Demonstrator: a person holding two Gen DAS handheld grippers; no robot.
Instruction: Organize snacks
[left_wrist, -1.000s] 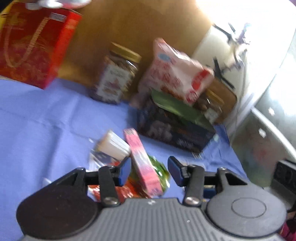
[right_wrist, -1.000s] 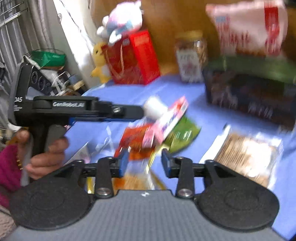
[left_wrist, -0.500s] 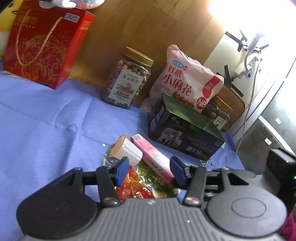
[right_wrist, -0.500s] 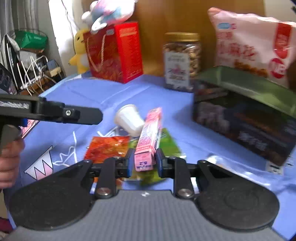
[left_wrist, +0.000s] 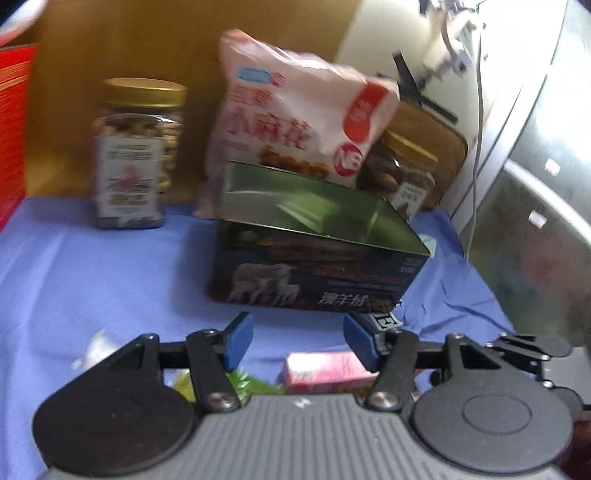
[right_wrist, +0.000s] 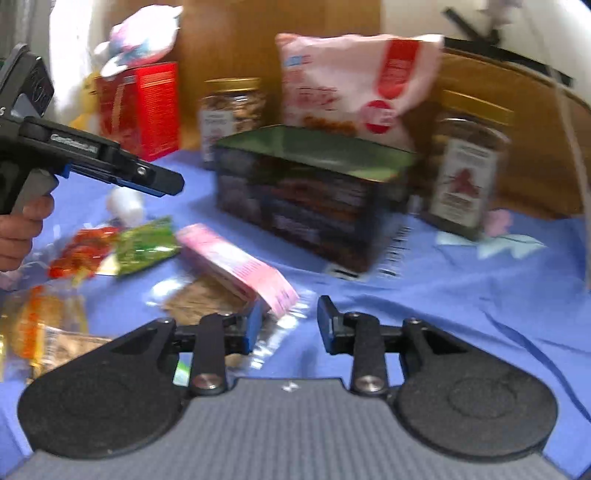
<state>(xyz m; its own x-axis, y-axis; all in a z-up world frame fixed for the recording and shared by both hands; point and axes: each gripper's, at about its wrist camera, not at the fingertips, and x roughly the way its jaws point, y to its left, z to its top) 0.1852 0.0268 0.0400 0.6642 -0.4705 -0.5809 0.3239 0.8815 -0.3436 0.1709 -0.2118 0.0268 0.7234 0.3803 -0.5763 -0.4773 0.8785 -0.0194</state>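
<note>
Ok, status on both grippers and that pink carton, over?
Left gripper opening, nothing between its jaws. Right gripper opening, long pink snack carton leaning on its left pad, not clamped. Open dark rectangular tin ahead, path unobstructed.

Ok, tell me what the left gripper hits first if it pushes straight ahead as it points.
Probably the dark open-topped tin box, dead ahead of the opening, empty left gripper; only blue tablecloth lies between, though depth is unclear.
</note>
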